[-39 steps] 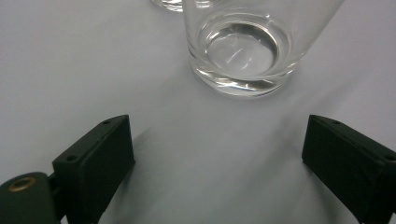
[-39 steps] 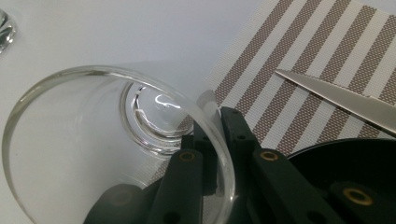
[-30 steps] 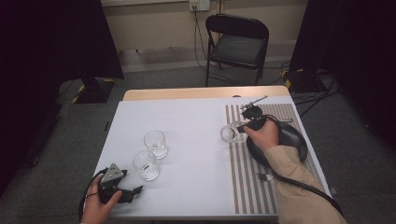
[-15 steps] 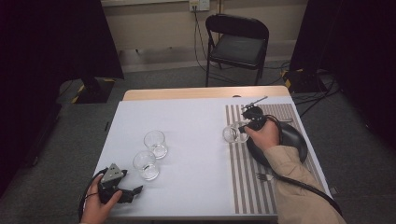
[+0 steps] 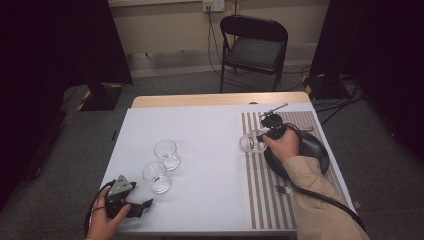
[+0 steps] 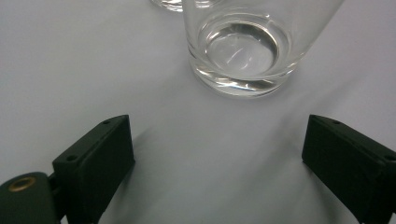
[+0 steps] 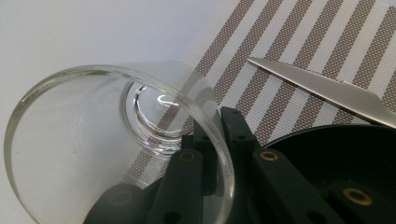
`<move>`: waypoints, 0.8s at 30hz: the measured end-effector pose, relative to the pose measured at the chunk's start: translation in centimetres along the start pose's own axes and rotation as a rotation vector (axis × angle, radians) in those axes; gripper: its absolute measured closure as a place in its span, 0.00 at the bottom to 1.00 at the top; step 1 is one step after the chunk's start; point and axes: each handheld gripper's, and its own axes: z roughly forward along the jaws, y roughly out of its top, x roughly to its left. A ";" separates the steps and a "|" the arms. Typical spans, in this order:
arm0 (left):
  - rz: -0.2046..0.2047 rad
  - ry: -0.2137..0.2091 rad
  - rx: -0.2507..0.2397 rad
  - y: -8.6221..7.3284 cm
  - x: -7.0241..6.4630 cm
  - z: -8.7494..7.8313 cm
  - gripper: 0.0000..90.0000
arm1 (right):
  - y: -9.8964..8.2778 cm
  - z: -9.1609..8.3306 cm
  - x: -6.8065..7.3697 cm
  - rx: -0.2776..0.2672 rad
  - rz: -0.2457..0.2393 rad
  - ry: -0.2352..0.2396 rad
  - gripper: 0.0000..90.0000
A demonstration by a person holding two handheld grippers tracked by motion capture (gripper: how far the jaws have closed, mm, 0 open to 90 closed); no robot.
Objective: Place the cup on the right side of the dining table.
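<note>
Pinching a glass's (image 7: 116, 135) rim, one jaw inside, right gripper (image 5: 267, 131) holds it at the striped mat's (image 5: 265, 200) left edge; left gripper (image 5: 131, 206), jaws spread, idles.

glass (image 5: 252, 142) on striped mat (image 5: 260, 195), plate (image 5: 310, 150) right

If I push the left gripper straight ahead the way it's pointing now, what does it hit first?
Most likely the nearer glass: it stands upright just ahead of the open left gripper, roughly centred between the jaws. A second glass stands beyond it.
</note>
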 end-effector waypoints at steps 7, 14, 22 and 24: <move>0.000 0.000 0.000 0.0 0.0 0.0 0.09 | -0.1 0.2 0.0 0.004 -0.012 -0.028 0.95; 0.001 -0.003 0.001 0.0 0.0 0.0 0.09 | -0.1 0.2 0.0 0.001 0.002 -0.045 0.95; 0.001 -0.003 0.001 0.0 0.0 0.0 0.09 | -0.2 0.1 -0.1 -0.005 -0.001 -0.070 0.95; 0.000 0.000 0.000 0.0 0.0 0.0 0.09 | -0.2 0.1 -0.3 -0.010 0.009 -0.076 0.95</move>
